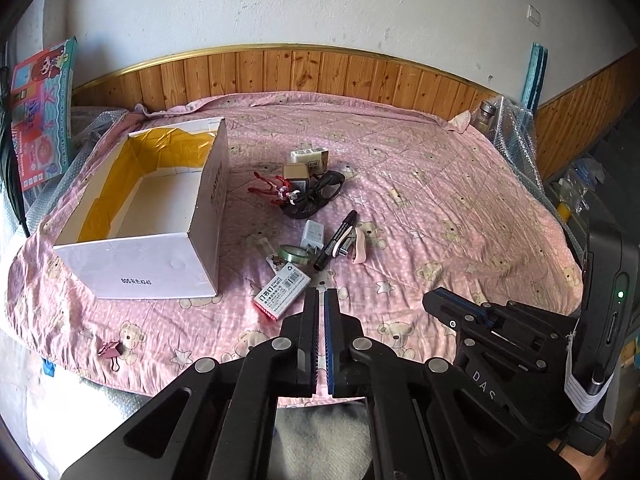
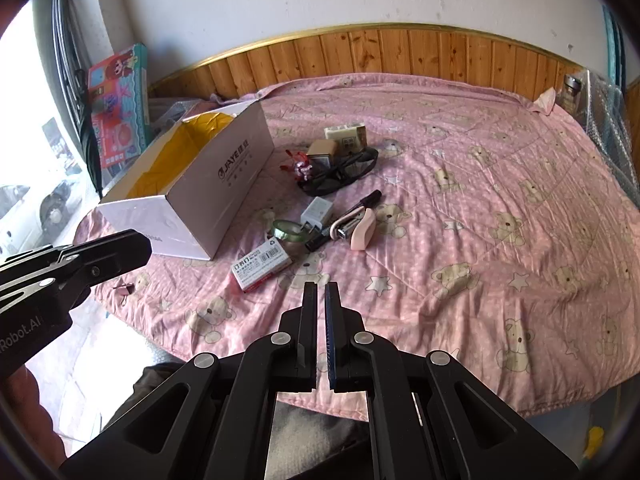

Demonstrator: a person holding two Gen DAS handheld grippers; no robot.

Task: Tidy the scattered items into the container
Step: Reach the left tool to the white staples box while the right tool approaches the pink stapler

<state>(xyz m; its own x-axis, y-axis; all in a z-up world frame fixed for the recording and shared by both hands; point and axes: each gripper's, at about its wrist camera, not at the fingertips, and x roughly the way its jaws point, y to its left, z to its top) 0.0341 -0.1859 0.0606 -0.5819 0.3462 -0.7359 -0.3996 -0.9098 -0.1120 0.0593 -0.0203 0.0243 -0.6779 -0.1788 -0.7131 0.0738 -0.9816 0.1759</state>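
On the pink sheet (image 1: 440, 208) an open white box (image 1: 160, 216) is placed at the left, empty. The scattered items are seen beside it: staples (image 1: 282, 290), tape (image 1: 295, 255), charger (image 1: 312, 235), marker (image 1: 336, 240), glasses (image 1: 316, 196). Both the left gripper (image 1: 321, 292) and the right gripper (image 2: 321, 286) are held nearly closed, and nothing is gripped.

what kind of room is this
Probably a bedroom in a home: a bed with a pink teddy-bear sheet, a wooden headboard against a scuffed white wall, and a toy box leaning beside it.
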